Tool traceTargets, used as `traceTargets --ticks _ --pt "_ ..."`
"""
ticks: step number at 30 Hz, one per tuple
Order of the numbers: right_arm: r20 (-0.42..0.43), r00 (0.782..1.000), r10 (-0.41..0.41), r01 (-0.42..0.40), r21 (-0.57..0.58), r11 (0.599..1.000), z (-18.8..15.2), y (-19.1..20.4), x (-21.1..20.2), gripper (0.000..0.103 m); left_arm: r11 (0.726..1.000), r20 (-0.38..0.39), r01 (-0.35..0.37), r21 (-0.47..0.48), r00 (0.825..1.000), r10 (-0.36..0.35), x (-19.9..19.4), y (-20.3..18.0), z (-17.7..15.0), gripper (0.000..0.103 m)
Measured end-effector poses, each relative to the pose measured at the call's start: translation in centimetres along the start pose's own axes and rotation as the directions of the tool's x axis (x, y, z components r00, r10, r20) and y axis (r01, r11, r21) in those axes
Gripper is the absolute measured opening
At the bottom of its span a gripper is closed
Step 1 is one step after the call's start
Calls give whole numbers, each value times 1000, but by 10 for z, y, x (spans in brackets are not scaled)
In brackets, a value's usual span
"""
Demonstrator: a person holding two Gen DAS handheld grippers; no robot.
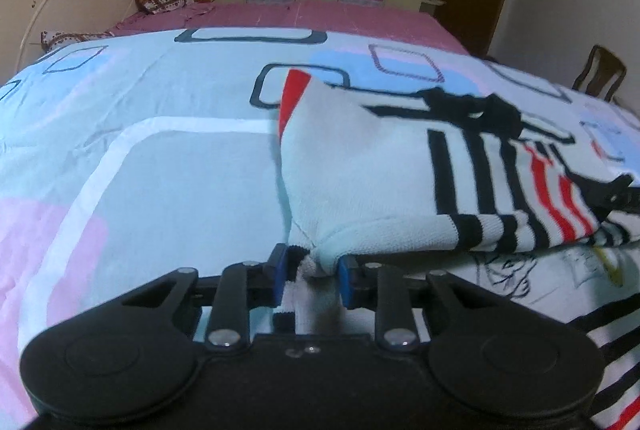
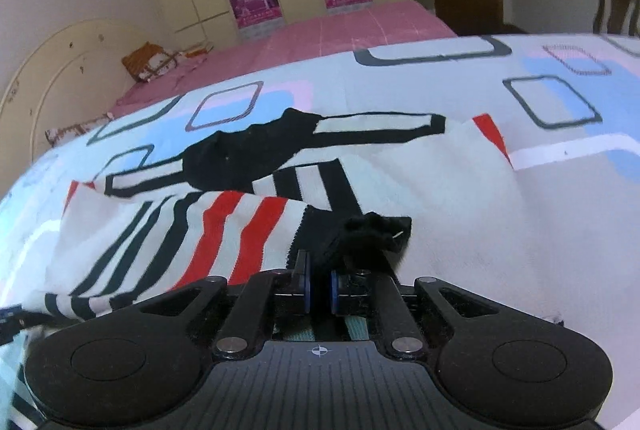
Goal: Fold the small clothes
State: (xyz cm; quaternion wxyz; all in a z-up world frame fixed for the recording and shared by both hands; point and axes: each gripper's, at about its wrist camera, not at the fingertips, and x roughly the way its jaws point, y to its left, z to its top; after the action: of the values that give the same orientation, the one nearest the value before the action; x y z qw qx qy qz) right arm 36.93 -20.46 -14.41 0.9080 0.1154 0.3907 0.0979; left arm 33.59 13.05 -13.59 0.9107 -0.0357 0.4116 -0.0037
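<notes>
Left wrist view: one striped garment [image 1: 400,170] on bed [image 1: 160,170], corner pinched by left gripper [image 1: 310,280]; right gripper [image 2: 319,290] clenched on its black edge.

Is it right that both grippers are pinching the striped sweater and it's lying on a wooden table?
Not quite. Both the left gripper and the right gripper do pinch the striped sweater, but it lies on a patterned bedspread on a bed, not a wooden table. The left wrist view shows it.
</notes>
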Motion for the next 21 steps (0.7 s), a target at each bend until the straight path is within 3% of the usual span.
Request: traceTargets --ticks 4,7,11,13,15,21 --pt "33 999 -7 8 -22 1000 3 1 -7 8 1000 -3 -16 4 1000 16 4 -1 -1 25" --pt "-43 999 -29 27 -48 998 -1 -3 7 8 1000 -14 -20 13 1000 20 2 -2 1 25" --pt "-13 1000 -15 15 -8 1000 0 -11 -3 11 999 -35 -40 7 999 41 -5 0 4 37" --pt "19 999 -49 49 -9 999 2 -12 -10 40 999 -37 -48 4 998 48 -9 1 6 39" --pt "62 996 -68 68 -4 998 6 -15 -19 52 999 -24 -51 2 998 51 -16 1 7 43" --pt "68 995 -68 70 -27 997 17 -18 -20 52 999 36 -34 13 999 33 -40 -3 18 57"
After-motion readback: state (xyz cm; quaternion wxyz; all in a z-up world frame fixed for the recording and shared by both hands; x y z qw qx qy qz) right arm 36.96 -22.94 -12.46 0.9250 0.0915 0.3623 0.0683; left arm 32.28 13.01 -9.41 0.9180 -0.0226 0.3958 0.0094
